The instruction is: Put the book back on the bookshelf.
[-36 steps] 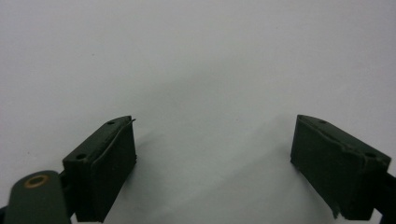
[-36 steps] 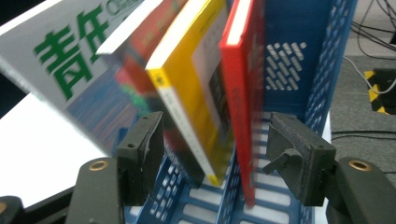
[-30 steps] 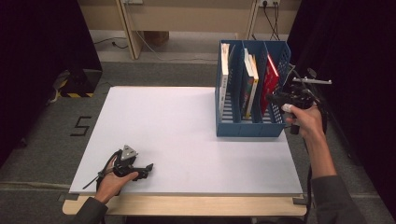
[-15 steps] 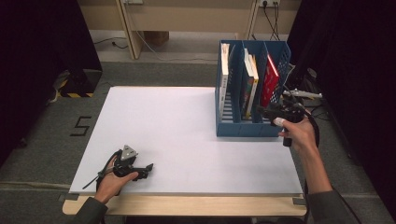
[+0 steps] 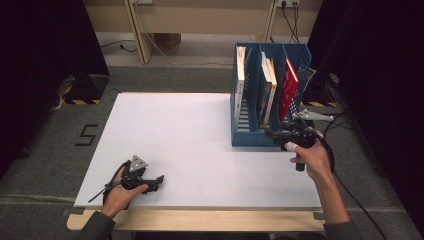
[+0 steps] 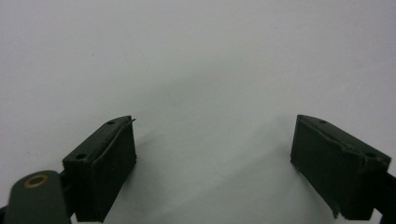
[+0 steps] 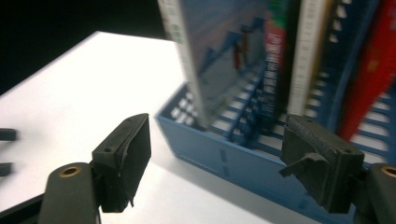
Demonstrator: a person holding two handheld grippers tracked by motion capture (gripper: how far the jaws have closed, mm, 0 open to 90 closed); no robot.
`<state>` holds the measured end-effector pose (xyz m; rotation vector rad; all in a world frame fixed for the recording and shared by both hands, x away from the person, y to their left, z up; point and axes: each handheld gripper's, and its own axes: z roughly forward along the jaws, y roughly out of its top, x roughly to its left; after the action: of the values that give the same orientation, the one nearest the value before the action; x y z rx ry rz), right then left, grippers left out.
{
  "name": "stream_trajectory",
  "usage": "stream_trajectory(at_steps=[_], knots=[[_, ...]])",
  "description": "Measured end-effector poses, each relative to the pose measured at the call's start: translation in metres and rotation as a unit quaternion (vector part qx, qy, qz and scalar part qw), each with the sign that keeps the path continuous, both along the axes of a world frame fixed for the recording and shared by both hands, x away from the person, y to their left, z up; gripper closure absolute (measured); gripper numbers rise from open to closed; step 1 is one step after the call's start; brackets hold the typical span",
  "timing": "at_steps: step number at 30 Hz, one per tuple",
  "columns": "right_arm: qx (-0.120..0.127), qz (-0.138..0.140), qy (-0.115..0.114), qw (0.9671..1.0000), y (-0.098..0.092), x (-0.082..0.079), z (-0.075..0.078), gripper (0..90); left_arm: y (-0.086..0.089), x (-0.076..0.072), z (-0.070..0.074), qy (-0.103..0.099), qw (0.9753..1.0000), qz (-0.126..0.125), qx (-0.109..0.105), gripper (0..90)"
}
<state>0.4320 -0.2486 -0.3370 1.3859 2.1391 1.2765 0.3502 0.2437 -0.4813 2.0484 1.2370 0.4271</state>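
With jaws wide and empty, the right gripper [image 5: 272, 134] sits just before the rack [image 5: 245, 136] of books [image 7: 219, 56], apparently lining up a grab. Left gripper [image 5: 159, 179] rests open and empty on the table [image 5: 200, 150]; next, I'd say, reach in and close on a spine.

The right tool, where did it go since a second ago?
The right tool came down and back toward the person, from up beside the red book to the near end of the blue rack. Its jaws are open and hold nothing. The left tool stayed resting on the white table, open; the books did not move.
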Motion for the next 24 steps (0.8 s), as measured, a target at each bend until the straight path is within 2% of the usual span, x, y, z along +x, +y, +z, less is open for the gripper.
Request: stream_trajectory(at_steps=[2, 12, 16, 20, 24], knots=[[0.015, 0.007, 0.004, 0.9999, 0.004, -0.004, -0.002, 24.3, 0.000, 0.000, 0.000, 0.000, 1.0000, 0.000, 0.000, 13.0], [0.022, 0.047, 0.008, 0.9986, 0.017, -0.021, -0.019, 21.1, 0.000, 0.000, 0.000, 0.000, 1.0000, 0.001, 0.000, 13.0], [0.027, 0.056, 0.006, 0.9980, 0.021, -0.027, -0.024, 20.9, 0.000, 0.000, 0.000, 0.000, 1.0000, 0.001, 0.000, 13.0], [0.047, 0.063, 0.008, 0.9968, 0.023, -0.034, -0.032, 21.2, 0.000, 0.000, 0.000, 0.000, 1.0000, 0.001, 0.000, 13.0], [0.045, 0.069, 0.019, 0.9964, 0.026, -0.039, -0.040, 21.3, 0.000, 0.000, 0.000, -0.002, 1.0000, 0.002, -0.002, 13.1]])
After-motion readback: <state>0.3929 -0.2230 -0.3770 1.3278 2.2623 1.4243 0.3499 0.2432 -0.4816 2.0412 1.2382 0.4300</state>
